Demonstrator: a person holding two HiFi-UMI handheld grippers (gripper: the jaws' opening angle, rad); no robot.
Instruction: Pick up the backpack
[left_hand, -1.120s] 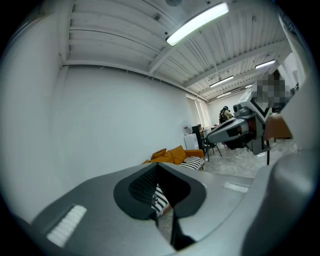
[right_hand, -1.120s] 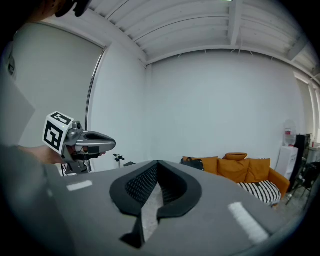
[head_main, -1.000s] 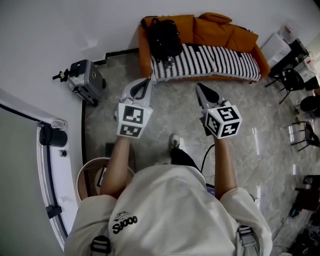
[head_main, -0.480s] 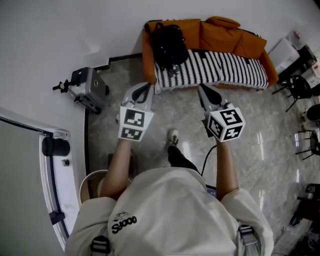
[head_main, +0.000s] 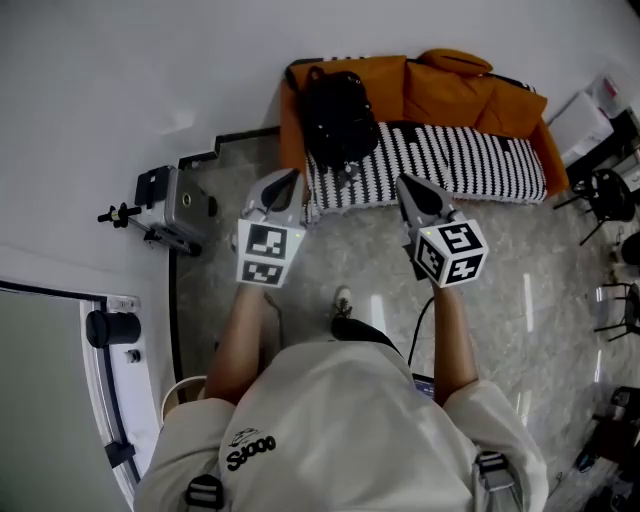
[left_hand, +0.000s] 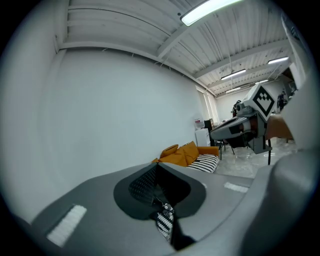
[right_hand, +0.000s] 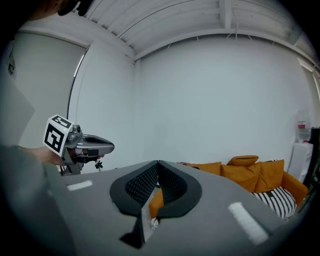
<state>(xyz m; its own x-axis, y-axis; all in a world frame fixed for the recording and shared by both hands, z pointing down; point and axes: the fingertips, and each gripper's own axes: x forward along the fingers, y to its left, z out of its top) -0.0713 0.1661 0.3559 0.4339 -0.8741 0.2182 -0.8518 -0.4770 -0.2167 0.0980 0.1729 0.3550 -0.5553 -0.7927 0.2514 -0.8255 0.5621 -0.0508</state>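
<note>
Grey jaws of the left tool (head_main: 288, 180) are pressing shut on nothing, and the right tool (head_main: 405, 185) is doing likewise (both are hanging above the floor (head_main: 540, 250), short of the seat). Beyond them, the black backpack (head_main: 340, 112) is sitting on the orange sofa (head_main: 450, 90), at its left end in the head view.

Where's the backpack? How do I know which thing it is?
Find the orange sofa against the white wall. At its left end in the head view, on the black-and-white striped seat cover, sits the backpack. It is the only all-black thing there; the cushions beside it are orange.
</note>
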